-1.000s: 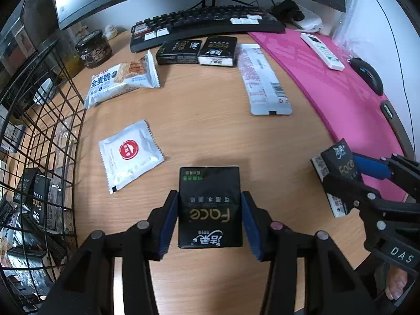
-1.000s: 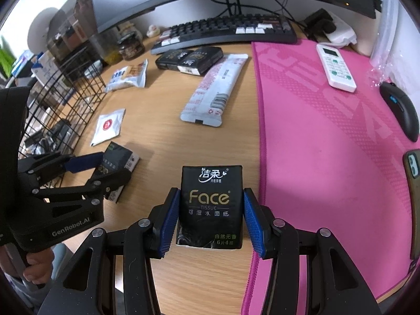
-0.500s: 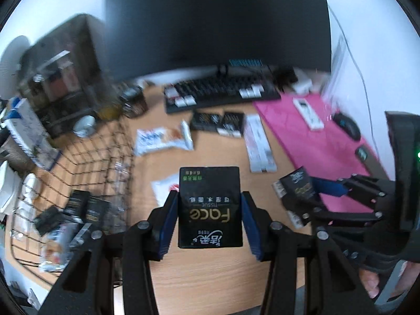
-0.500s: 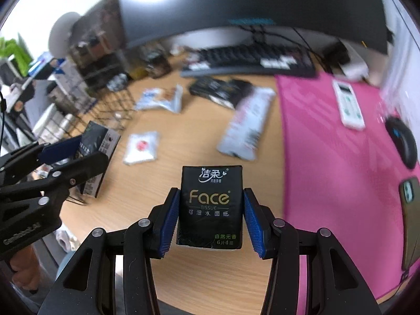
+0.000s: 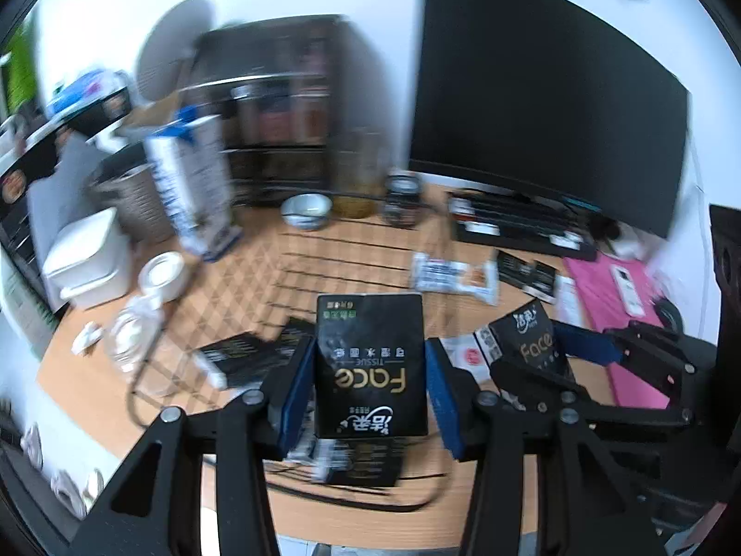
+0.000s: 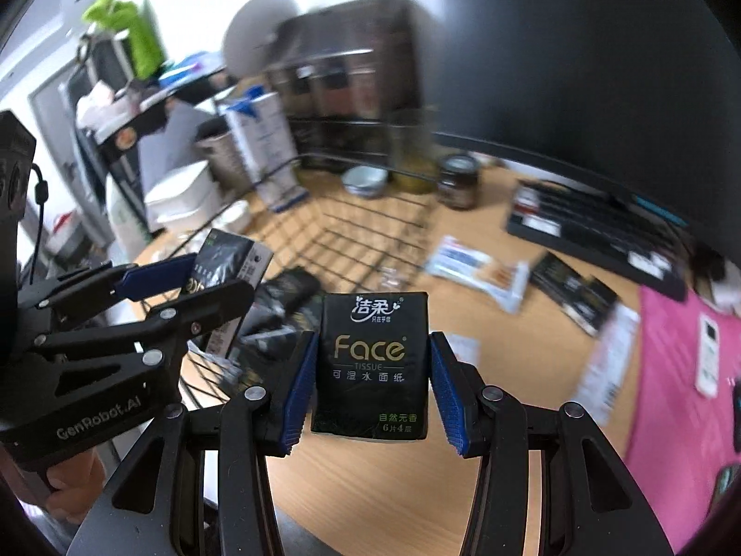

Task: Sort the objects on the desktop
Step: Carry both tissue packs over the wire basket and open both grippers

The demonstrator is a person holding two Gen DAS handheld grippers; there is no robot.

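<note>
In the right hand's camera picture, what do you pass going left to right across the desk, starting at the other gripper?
Left gripper holding a black tissue pack → wire basket → tissue pack in the right gripper → snack packet → two black tissue packs → pink desk mat.

Both wrist views are bright and evenly lit, with the white wall blown out toward the top. Motion blur smears the background: shelves, the wire basket (image 5: 324,250) and the keyboard (image 6: 597,227) are streaked, so small labels there are probably unreadable. Each held tissue pack (image 6: 370,363) stays sharp. Fisheye bending curves the edges, and the corners fall black.
</note>
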